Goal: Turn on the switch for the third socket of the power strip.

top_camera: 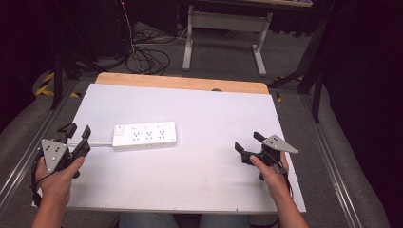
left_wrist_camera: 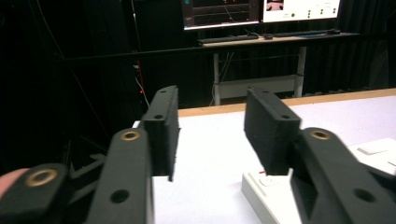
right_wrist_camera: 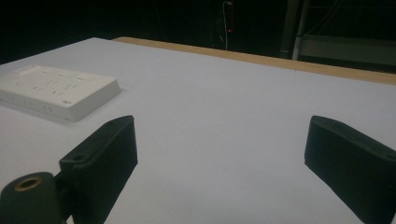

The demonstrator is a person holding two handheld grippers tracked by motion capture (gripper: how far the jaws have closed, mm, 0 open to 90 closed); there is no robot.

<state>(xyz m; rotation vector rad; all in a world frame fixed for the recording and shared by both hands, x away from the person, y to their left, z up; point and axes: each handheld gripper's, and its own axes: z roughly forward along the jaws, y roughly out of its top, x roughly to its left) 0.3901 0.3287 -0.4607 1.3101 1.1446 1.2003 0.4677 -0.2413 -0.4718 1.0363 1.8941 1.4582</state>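
A white power strip [top_camera: 145, 135] lies flat on the white table top [top_camera: 199, 180], left of the middle; its pale cable runs left toward the person's left hand. My left gripper [top_camera: 79, 130] is held just left of the strip's switch end, jaws partly apart with nothing between them. In the left gripper view the left gripper [left_wrist_camera: 212, 126] points over the table, with the strip's end [left_wrist_camera: 261, 186] low beside the right jaw. My right gripper [top_camera: 248, 141] rests at the right side, jaws wide apart and bare. From the right gripper [right_wrist_camera: 219, 144] the strip [right_wrist_camera: 56, 91] lies far to the left.
A wooden strip [top_camera: 180, 83] edges the table's far side. Beyond it stand a desk frame [top_camera: 223, 38] and loose floor cables [top_camera: 142, 57]. Metal rails [top_camera: 328, 156] run along both table sides. Monitors [left_wrist_camera: 261, 9] glow on a far desk.
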